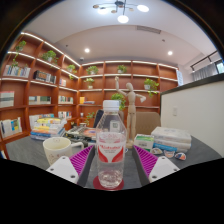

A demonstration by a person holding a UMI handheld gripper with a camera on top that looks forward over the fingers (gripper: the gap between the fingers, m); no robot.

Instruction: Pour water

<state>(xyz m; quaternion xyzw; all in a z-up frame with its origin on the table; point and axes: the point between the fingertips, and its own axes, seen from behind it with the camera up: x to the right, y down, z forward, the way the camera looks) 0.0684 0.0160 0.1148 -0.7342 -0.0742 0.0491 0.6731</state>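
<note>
Grey worktop (205, 152) stretches under wooden wall shelves (40, 85) holding books and potted plants. Left of the bottle (111, 143) stands a pale cup (57, 150), contents unseen; right lies a clear plastic box (171, 138). Clear, white-capped, red-labelled, the bottle stands gripped between both pads of the tool (111, 163).

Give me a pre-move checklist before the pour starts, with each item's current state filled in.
1. Bottle between the fingers: ok, upright, between the pink pads.
2. Gripper firmly clamped on the bottle: cannot tell.
3. Cap off: not ok, a white cap appears to sit on top.
4. Water in the bottle: cannot tell; it is clear, level not visible.
5. Receiving cup present: ok, on the table left of the bottle, upright.
6. Path to the cup free: ok, nothing stands between them.
</note>
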